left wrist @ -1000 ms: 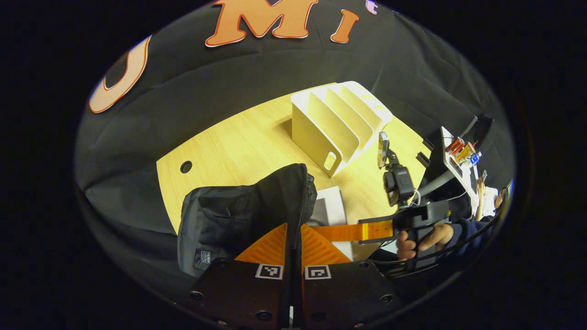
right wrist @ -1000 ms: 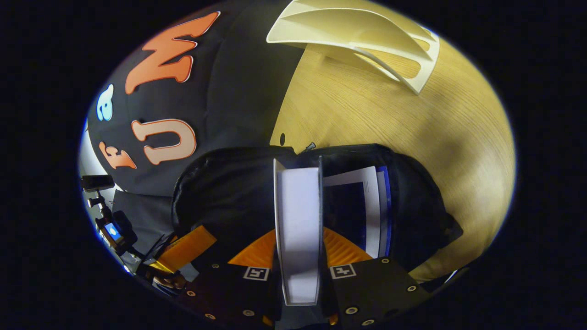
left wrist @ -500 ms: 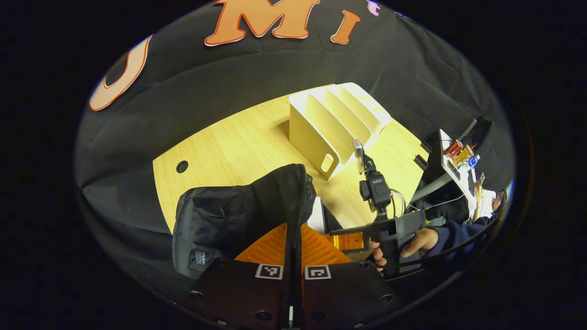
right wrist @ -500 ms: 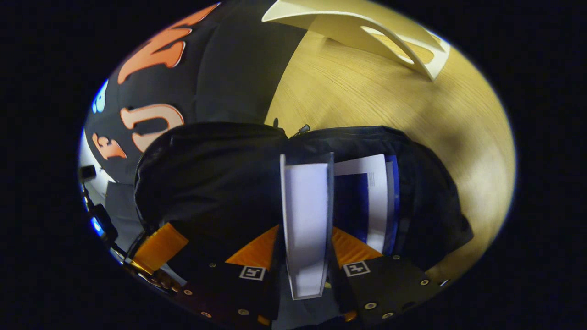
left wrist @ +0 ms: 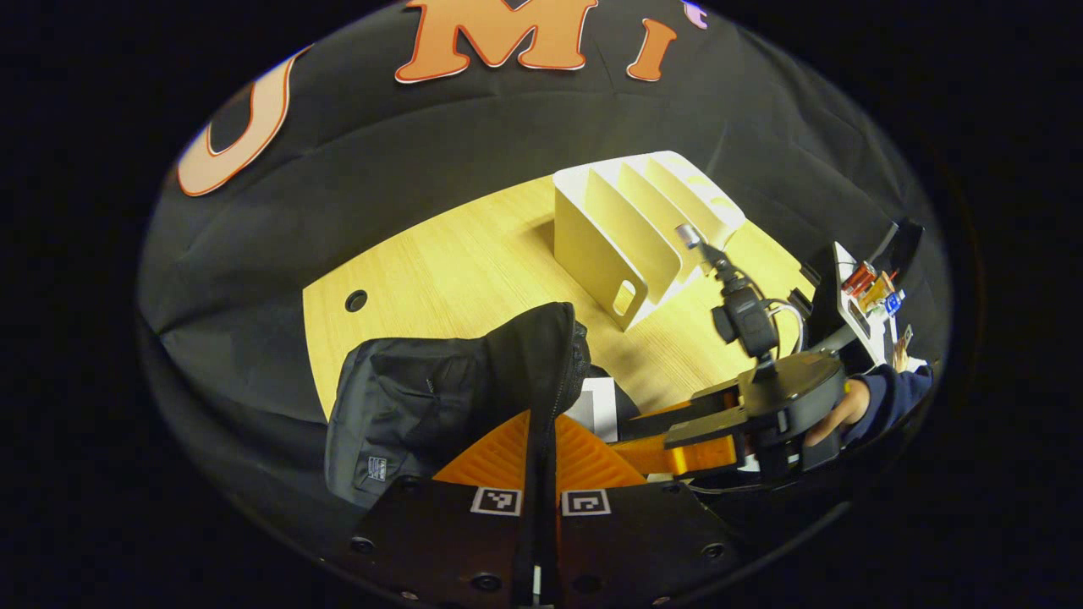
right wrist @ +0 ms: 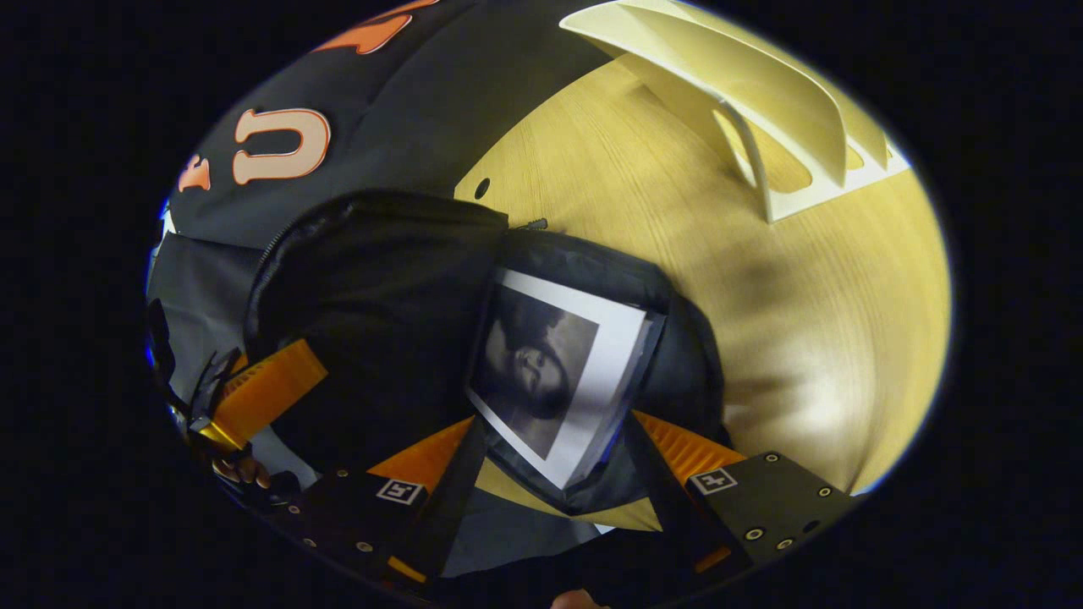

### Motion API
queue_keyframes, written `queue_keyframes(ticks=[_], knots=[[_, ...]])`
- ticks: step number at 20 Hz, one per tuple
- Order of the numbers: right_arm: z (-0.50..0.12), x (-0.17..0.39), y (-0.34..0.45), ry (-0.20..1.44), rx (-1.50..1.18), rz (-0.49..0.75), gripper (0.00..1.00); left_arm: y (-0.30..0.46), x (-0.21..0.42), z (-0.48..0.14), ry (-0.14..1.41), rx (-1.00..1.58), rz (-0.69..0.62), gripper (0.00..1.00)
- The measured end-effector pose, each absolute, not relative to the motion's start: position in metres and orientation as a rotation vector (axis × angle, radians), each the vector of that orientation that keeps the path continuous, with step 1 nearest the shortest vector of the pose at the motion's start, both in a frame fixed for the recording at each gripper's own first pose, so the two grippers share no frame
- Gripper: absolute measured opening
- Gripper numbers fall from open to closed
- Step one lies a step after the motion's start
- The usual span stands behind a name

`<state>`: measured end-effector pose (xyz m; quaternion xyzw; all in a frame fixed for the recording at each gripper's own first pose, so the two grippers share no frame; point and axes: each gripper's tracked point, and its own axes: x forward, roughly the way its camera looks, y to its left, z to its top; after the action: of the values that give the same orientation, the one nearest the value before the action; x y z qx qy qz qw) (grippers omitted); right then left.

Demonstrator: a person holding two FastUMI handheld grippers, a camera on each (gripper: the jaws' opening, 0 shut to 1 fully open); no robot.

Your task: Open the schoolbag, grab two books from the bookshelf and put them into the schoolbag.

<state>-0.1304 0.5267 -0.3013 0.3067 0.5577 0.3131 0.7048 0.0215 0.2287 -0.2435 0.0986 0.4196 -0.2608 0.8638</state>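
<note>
Two books look to be in the bag (right wrist: 372, 288): the left gripper (left wrist: 541, 474) is clenched on its rim, the right gripper (right wrist: 550, 461) has released the book (right wrist: 558, 372) inside, leaving only withdrawal, the shelf (right wrist: 761, 110) bare.

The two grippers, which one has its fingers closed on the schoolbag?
The left gripper: its fingers are pinched together on the schoolbag's zipper edge. The right gripper has fingers spread wide around the book.

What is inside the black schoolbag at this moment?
In the right gripper view, a book with a white-bordered dark cover lies in the schoolbag opening. Anything beneath it is covered, so a second book cannot be confirmed.
</note>
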Motion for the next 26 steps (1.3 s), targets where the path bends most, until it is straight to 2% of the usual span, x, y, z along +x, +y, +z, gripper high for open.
queue_keyframes(ticks=[6,10,12,13,16,17,19,22,26], knots=[[-0.27,-0.105,0.44,1.121,0.598,0.67,0.98,0.208,0.014,-0.253,0.866,0.183,-0.455,0.06],[-0.25,-0.08,0.38,1.04,0.582,0.628,0.98,0.182,0.003,-0.261,0.87,0.136,-0.416,0.19],[-0.242,-0.071,0.354,1.007,0.578,0.619,0.98,0.175,0.003,-0.262,0.867,0.131,-0.368,0.3],[-0.238,-0.066,0.342,0.984,0.579,0.62,0.98,0.171,0.001,-0.263,0.862,0.126,-0.353,0.43],[-0.227,-0.058,0.315,0.95,0.573,0.62,0.98,0.146,-0.003,-0.254,0.833,0.078,-0.333,0.71],[-0.226,-0.055,0.306,0.938,0.563,0.617,0.98,0.139,-0.004,-0.25,0.82,0.074,-0.321,0.85],[-0.218,-0.05,0.289,0.889,0.534,0.608,0.98,0.125,-0.005,-0.24,0.782,0.069,-0.287,0.99],[-0.185,-0.03,0.26,0.745,0.435,0.588,0.99,0.095,-0.001,-0.207,0.661,0.056,-0.237,0.99],[-0.125,-0.009,0.219,0.476,0.303,0.543,0.98,0.062,-0.002,-0.153,0.476,-0.002,-0.13,0.97]])
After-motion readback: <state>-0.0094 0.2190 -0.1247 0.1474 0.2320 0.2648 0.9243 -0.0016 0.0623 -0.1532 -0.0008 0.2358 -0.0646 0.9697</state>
